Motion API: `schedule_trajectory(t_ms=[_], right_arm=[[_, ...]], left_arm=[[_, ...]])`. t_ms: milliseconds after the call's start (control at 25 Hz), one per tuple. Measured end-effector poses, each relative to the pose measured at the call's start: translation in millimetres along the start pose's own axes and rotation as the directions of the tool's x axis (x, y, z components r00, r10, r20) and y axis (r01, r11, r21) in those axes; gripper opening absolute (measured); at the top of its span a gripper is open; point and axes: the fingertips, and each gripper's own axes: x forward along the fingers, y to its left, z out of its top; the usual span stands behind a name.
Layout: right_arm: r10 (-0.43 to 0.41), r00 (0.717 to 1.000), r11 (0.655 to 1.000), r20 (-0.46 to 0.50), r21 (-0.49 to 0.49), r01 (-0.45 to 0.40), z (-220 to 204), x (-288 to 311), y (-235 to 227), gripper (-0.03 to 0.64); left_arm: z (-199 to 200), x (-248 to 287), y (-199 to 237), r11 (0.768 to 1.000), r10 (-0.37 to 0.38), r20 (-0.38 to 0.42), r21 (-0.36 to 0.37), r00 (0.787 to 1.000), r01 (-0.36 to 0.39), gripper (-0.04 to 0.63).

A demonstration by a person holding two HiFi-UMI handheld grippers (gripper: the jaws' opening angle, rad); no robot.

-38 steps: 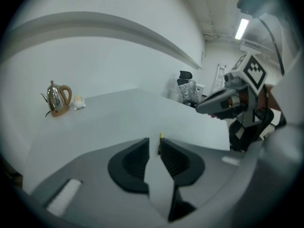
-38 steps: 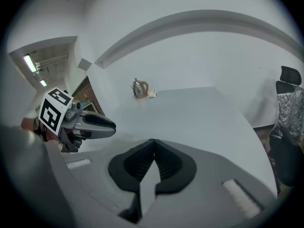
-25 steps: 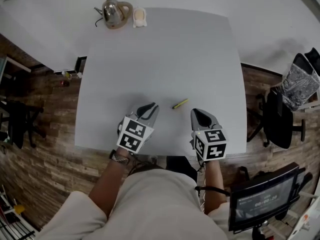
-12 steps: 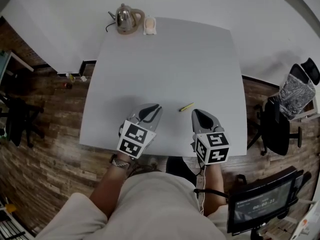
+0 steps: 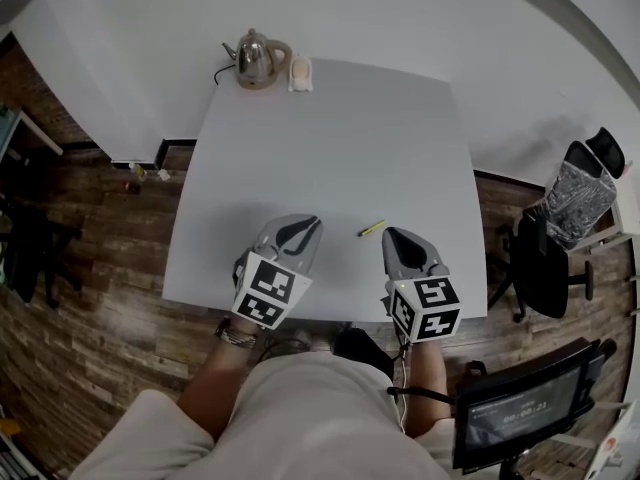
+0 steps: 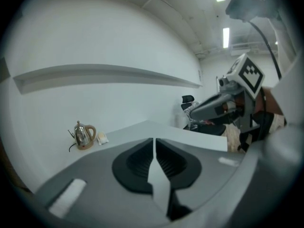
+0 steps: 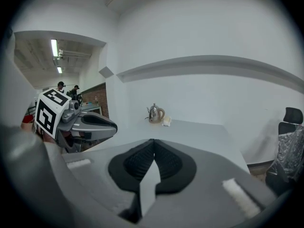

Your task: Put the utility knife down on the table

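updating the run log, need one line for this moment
utility knife: lying on table, not held | left tongs: shut, empty | right tongs: shut, empty

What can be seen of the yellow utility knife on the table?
The utility knife is small, slim and yellow; its parts are too small to tell. It lies flat and slanted on the white table, near its front edge, between the left hand-held gripper and the right hand-held gripper, closer to the right one. Neither touches it.
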Motion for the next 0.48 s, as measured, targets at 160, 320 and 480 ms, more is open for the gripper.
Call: schedule_trajectory(t_ms=[160,320,480], right_arm=[[0.012,1.0,1.0,0.022,-0.019,-0.011,12,-2,4,0.0],[0.037,0.998,0.999,0.054,-0.027,-0.036,26,-1,5,0.001],[0.051,0.995,0.998,0.086,-0.047,-0.047,46,-2,-1,0.002]], left_arm=[[13,-6,3,1.0,0.015,0.026,0.018,1.0,-0.016,0.02],[25,-13,9,0.998,0.049,0.05,0.025,0.998,-0.05,0.014],[38,-15,15,0.996,0.083,0.066,0.029,0.994,-0.085,0.012]])
